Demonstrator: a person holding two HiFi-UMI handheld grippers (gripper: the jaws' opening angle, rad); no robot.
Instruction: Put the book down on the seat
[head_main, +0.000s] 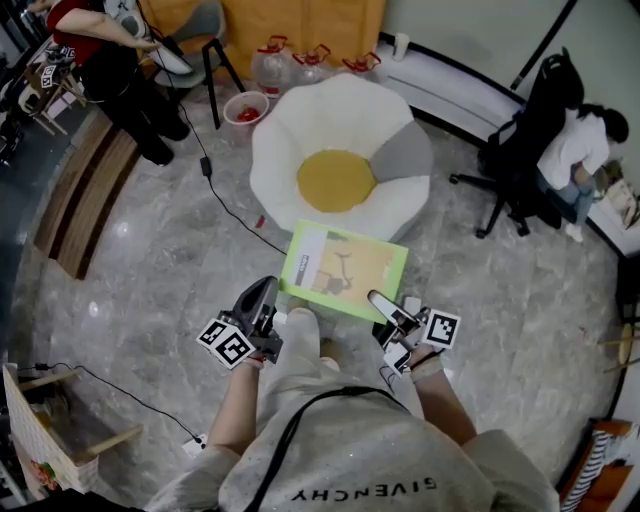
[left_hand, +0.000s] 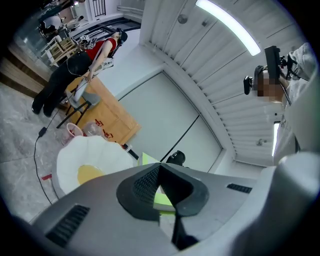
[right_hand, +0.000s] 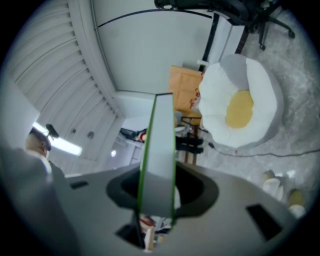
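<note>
— What room are we getting ahead of our grippers?

— The grey marble floor (head_main: 150, 270) is lying open on both sides of us. Straight ahead, the seat (head_main: 340, 130), white with a yellow middle, is standing with nothing on its cushion.

— Is anything getting in the way?

— A black cable (head_main: 228, 212) is trailing across the floor ahead and to the left of the left gripper (head_main: 275, 292), running in toward the seat's base. Beyond the seat, a red cup (head_main: 246, 108) and water bottles (head_main: 272, 66) are standing near the wall. Far off to the right of the right gripper (head_main: 380, 303), someone is sitting by a black office chair (head_main: 515, 150).

— And what are we gripping?

— We are holding the book (head_main: 345, 270) flat between us, above the floor, just in front of the seat. The left gripper is pinching its near left corner, jaws almost together. The right gripper is clamping its near right edge, jaws partly apart around it.
</note>
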